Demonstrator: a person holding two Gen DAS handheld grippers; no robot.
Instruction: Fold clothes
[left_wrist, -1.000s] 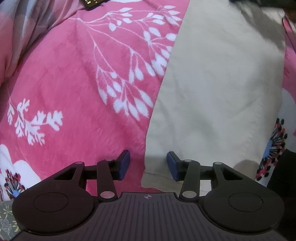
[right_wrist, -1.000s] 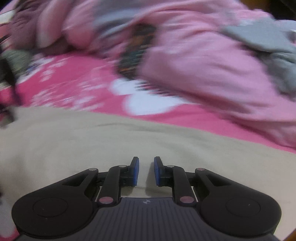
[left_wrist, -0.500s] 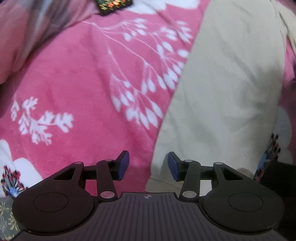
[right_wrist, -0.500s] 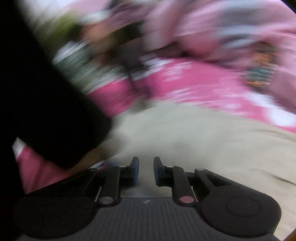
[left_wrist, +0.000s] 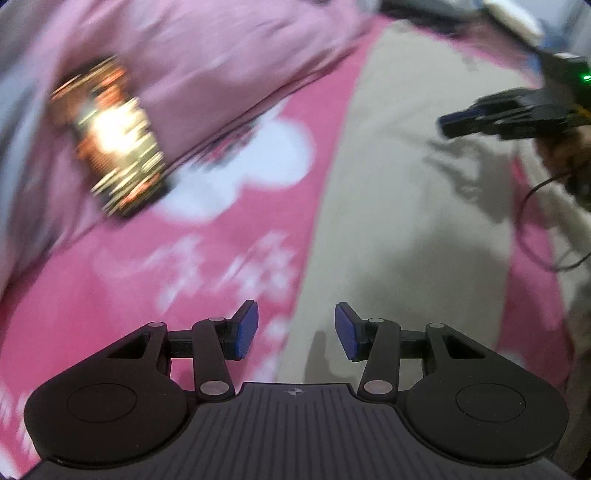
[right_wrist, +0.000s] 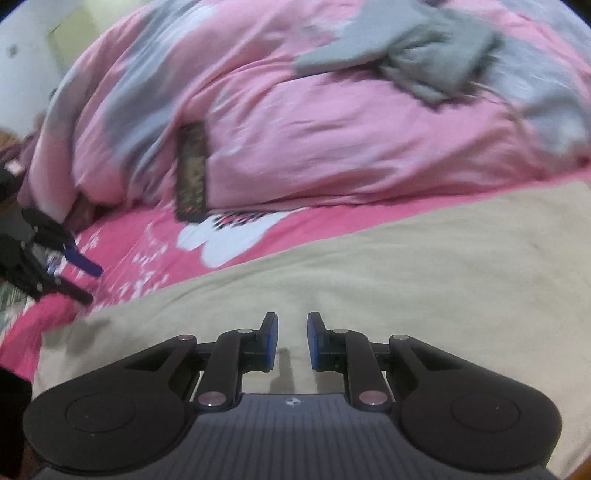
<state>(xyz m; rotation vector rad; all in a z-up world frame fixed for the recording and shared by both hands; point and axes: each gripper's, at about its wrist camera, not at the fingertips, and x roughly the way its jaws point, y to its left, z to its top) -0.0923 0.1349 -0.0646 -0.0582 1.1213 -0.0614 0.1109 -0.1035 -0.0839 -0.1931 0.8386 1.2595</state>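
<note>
A beige garment (left_wrist: 406, 221) lies flat on the pink flowered bedspread (left_wrist: 229, 258). My left gripper (left_wrist: 295, 330) hangs open above the garment's left edge, with nothing between its blue pads. My right gripper (right_wrist: 291, 339) hovers over the same beige garment (right_wrist: 406, 277); a narrow gap shows between its pads and no cloth is in it. Each gripper shows in the other's view: the right gripper (left_wrist: 448, 123) at the garment's far right side, the left gripper (right_wrist: 92, 284) off the garment's left end. The left wrist view is blurred.
A bunched pink and grey duvet (right_wrist: 332, 129) fills the back of the bed, with a crumpled grey garment (right_wrist: 417, 62) on top. A dark patterned flat object (right_wrist: 192, 173) leans at the duvet's foot. A black cable (left_wrist: 532, 229) trails by the right hand.
The left gripper has risen and tipped forward along the garment's edge, bringing the patterned object and the right gripper into its view. The right view swung off a dark sleeve back to the duvet. Both gaps look unchanged.
</note>
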